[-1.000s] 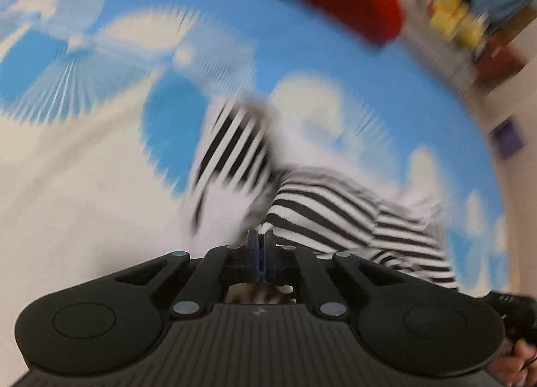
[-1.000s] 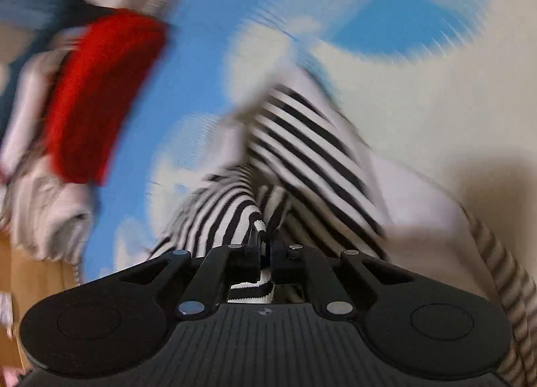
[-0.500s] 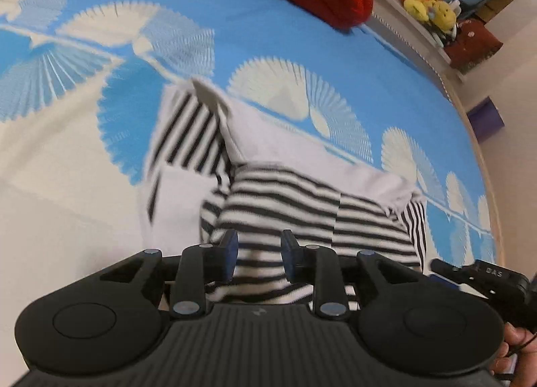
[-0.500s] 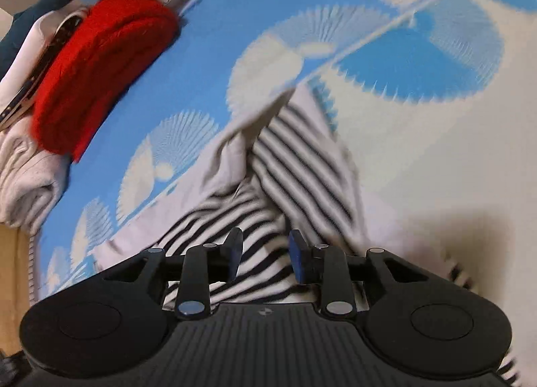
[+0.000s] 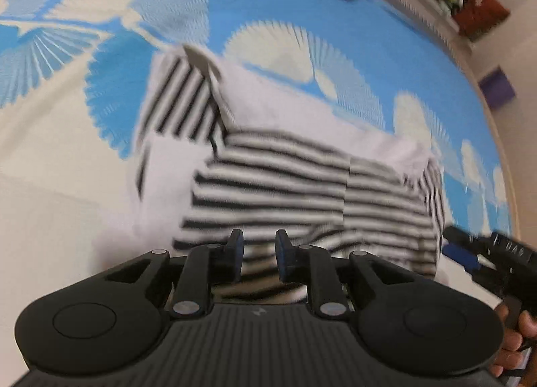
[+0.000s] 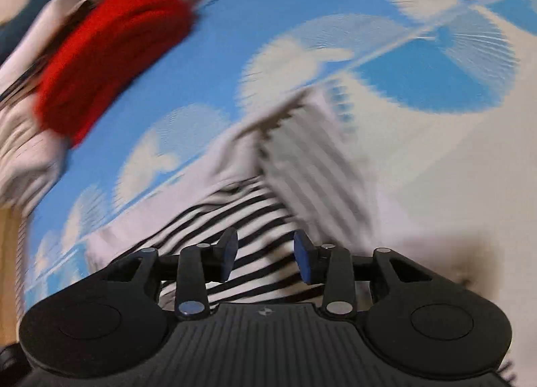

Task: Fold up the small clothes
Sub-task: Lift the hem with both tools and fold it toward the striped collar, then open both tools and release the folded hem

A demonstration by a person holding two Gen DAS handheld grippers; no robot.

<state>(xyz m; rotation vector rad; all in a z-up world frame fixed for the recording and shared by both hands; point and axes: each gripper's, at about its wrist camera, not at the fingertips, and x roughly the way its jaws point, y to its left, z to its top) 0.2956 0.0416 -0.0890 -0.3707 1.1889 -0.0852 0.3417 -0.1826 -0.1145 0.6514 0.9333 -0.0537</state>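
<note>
here, striped garment (image 5: pixel 302 179) lies folded on blue bedspread (image 5: pixel 302 1).

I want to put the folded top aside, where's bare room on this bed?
Free: the cream stretch of bedspread beside the striped top, and the blue patch between it and the red knit. Crowded: the edge behind the red knit, where other clothes pile up.
</note>
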